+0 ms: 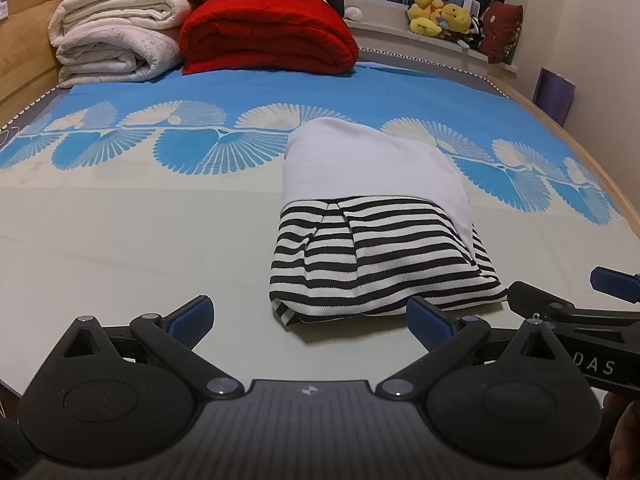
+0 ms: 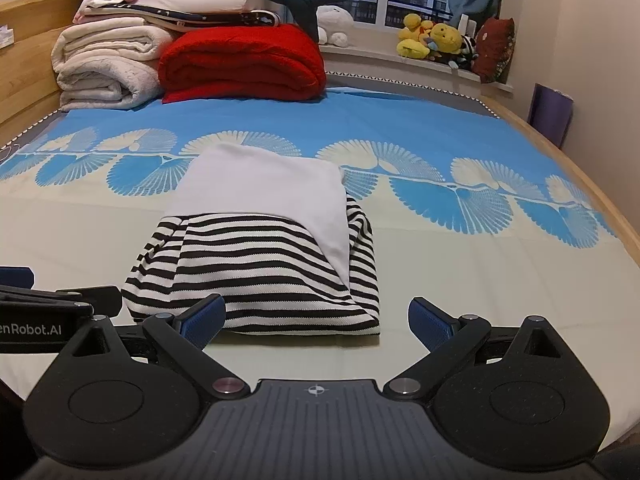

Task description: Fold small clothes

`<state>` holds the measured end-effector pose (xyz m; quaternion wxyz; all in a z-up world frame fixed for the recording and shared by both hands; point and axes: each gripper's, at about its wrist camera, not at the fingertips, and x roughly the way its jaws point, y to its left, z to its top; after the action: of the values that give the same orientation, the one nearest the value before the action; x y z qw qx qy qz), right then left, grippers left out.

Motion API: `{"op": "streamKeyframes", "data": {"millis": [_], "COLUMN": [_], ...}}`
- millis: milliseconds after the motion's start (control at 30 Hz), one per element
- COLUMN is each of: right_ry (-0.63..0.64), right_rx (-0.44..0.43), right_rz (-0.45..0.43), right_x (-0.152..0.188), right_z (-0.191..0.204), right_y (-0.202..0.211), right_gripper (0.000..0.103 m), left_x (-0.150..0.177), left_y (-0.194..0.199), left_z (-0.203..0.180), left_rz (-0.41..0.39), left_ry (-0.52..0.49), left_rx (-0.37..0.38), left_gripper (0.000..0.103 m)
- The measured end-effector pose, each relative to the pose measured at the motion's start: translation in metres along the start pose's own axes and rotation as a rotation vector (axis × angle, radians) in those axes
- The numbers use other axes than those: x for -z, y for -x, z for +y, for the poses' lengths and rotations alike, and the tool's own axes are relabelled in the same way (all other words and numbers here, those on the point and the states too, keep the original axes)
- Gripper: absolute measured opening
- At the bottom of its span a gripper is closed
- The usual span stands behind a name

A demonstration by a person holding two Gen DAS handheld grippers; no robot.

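A folded garment lies on the bed, toward the near side of the sheet. Its far part is plain white and its near part is black-and-white striped, with the white layer lapping over the stripes along the right side. In the right wrist view the same garment sits just ahead of the tool and a little to its left.

The left gripper hovers low over the pale sheet just near of the garment, its jaws spread wide and holding nothing; its right blue pad is just beside the garment's near striped edge. The right gripper is likewise spread wide and empty, its left pad overlapping the near edge of the stripes in view. Each tool shows at the edge of the other's view.

At the far end of the bed are a rolled red blanket, stacked white blankets to its left, and yellow plush toys on the windowsill.
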<state>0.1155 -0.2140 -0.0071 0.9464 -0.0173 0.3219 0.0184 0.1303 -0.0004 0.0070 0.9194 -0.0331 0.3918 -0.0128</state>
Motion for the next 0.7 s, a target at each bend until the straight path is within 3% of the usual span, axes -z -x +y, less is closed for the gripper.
{"op": "streamKeyframes", "data": {"millis": [700], "right_ry": [-0.012], "right_rx": [0.000], "right_rz": [0.014], "right_x": [0.0026], "right_z": [-0.0009], "right_y": [-0.0021], "right_gripper": [0.098], "left_x": [0.0002], "left_y": [-0.0016], "left_z": [-0.0026], "left_rz": [0.002], "left_ry": [-0.002], "left_rx": [-0.004], "left_gripper": [0.102]}}
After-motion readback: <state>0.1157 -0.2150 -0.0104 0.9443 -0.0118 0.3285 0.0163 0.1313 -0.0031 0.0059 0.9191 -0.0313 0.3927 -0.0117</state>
